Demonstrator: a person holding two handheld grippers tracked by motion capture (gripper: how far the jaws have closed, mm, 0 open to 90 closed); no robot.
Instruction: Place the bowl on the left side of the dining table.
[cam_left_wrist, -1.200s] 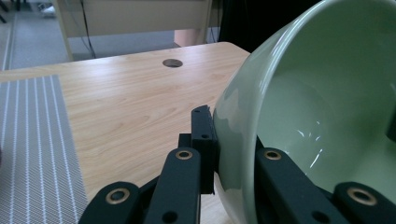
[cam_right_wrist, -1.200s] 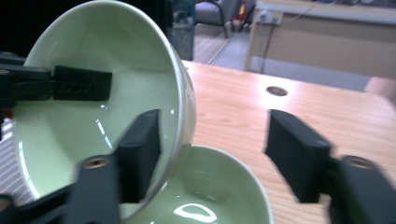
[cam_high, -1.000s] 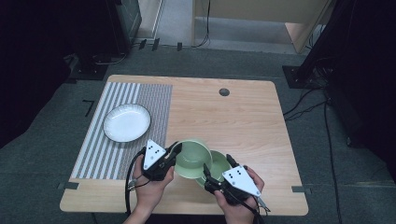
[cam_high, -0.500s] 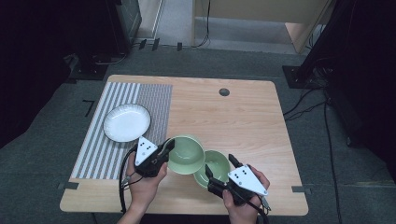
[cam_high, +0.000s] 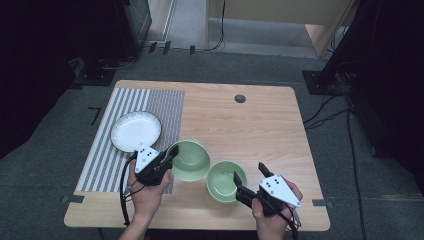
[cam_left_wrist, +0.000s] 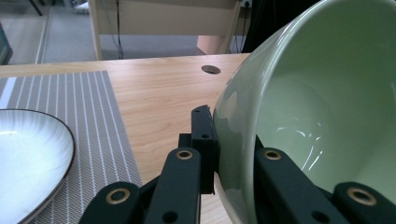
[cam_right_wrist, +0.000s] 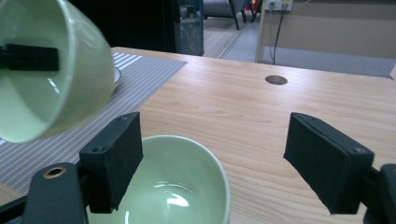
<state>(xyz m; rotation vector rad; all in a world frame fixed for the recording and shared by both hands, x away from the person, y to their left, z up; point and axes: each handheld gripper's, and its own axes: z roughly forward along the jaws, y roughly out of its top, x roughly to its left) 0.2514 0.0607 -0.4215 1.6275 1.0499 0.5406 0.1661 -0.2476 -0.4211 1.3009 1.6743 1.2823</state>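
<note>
The left tongs (cam_high: 170, 152) are clenched on the rim of the larger pale green ceramic bowl (cam_high: 190, 160), tilting it clear of the wooden tabletop (cam_high: 260, 125), probably for carrying. Just right of it, the smaller green bowl (cam_high: 225, 181) rests flat, the released right tongs (cam_high: 248, 176) spread wide at its rim.

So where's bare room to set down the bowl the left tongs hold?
Free: the wood between the table hole and the small bowl, and the right side. Striped mat above the plate is bare too. Crowded: the near edge around both tongs.
</note>
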